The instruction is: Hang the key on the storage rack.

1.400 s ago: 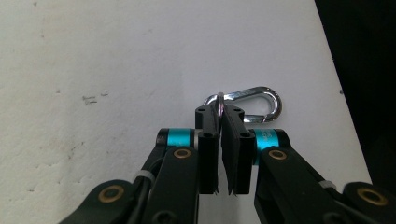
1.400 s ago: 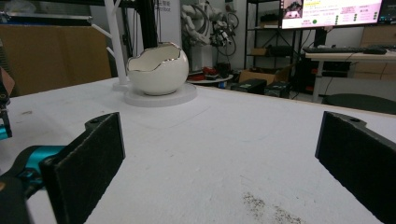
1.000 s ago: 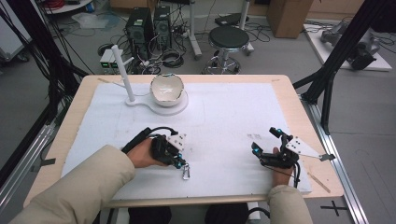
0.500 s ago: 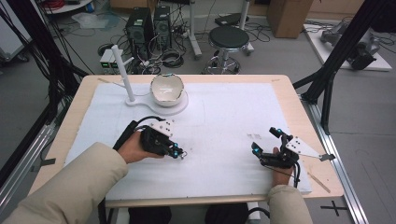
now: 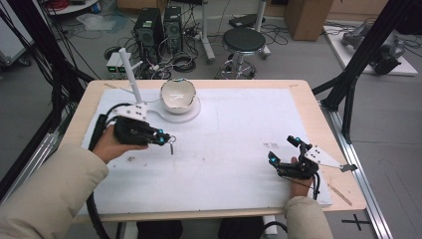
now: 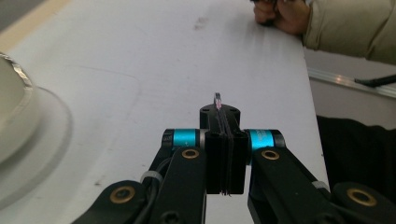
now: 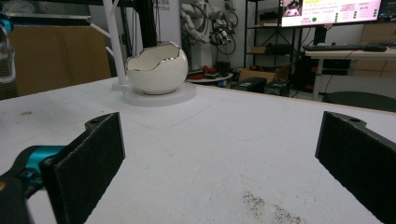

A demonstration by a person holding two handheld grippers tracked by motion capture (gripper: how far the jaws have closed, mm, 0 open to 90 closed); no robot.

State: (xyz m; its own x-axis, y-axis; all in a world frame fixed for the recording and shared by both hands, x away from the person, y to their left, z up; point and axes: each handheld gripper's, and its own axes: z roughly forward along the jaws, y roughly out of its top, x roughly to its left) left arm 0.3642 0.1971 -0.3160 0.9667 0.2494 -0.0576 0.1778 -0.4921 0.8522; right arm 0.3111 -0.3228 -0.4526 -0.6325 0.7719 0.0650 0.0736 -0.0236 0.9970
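Note:
My left gripper [image 5: 166, 138] hovers over the left part of the white mat, its jaws shut on a small thin metal piece [image 5: 171, 145] that hangs from the tips. In the left gripper view the jaws [image 6: 223, 116] press together with the piece's edge [image 6: 217, 99] poking out above them. I cannot tell what the piece is. A white egg-shaped bowl with a silver rim [image 5: 177, 93] sits on a round white stand [image 5: 190, 112] just beyond the gripper. My right gripper [image 5: 283, 150] rests open near the mat's front right, with nothing between its pads [image 7: 95, 154].
A white post with pegs [image 5: 128, 69] rises from the stand's left end. The white mat [image 5: 234, 134] covers most of the wooden table [image 5: 318, 119]. A grey smudge [image 7: 266, 205] marks the mat near the right gripper. Beyond the table stand a stool [image 5: 243, 40] and computers.
My left gripper has moved left and farther from the person, toward the stand, carrying the small metal piece with it. The right gripper has stayed where it was.

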